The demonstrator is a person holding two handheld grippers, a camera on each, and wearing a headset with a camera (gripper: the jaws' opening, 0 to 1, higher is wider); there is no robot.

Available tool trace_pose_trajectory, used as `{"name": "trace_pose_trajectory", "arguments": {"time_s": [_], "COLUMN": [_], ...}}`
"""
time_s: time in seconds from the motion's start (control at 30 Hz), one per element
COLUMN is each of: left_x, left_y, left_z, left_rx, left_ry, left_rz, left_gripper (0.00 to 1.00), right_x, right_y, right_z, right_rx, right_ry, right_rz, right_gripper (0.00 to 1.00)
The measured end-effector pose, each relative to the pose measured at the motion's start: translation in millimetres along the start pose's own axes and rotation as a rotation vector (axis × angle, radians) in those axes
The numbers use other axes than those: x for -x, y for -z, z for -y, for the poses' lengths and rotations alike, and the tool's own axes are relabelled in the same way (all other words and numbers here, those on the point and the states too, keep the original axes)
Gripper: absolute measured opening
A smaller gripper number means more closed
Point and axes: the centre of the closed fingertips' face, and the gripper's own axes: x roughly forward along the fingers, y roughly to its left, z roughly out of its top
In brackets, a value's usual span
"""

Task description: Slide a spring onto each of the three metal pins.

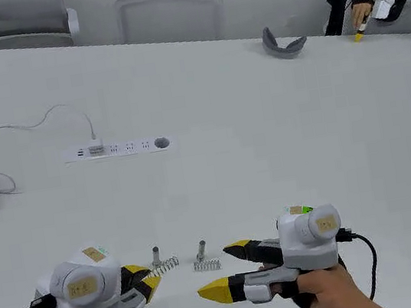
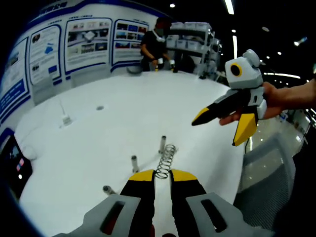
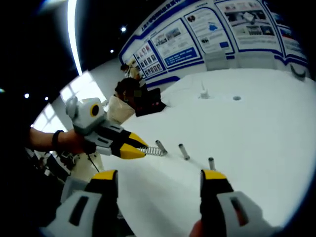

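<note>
The spring (image 1: 164, 266) and pins (image 1: 156, 255) are bare, dull-shining metal, the table (image 1: 265, 137) is smooth matt white (a soft sheen at most), and the left gripper (image 1: 148, 277) and right gripper (image 1: 221, 269) wear smooth plastic shells.

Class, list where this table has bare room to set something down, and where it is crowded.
Free: the stretch between the power strip and the pins; the table right of the right gripper. Crowded: near edge, around pins, loose spring and left gripper.
</note>
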Motion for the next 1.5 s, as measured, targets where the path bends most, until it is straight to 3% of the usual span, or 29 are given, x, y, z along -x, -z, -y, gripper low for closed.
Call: {"name": "trace_pose_trajectory", "arguments": {"time_s": [0.3,0.7,0.93,1.13,1.5], "left_x": [6.0,14.4,22.9,28.9,37.6], "left_y": [1.0,-12.9,-11.1,-9.3,-15.3], "left_z": [14.6,29.1,35.1,36.9,35.9], "left_rx": [-0.001,-0.013,-0.005,0.001,-0.005], "left_ry": [0.016,0.031,0.031,0.032,0.032], "left_rz": [0.003,0.036,0.040,0.042,0.054], "left_gripper": [0.11,0.11,0.11,0.11,0.11], "right_x": [-15.3,-23.6,-25.3,-27.3,-22.3], "right_y": [-3.5,-7.7,-10.8,-6.6,-12.3], "right_z": [-8.9,-22.9,-27.9,-38.0,-45.6], "right_rx": [-0.044,-0.154,-0.186,-0.193,-0.195], "right_ry": [-0.056,-0.153,-0.187,-0.228,-0.257], "right_rz": [0.017,0.049,0.061,0.039,0.064], "right_gripper": [0.54,0.33,0.29,0.26,0.21]}}
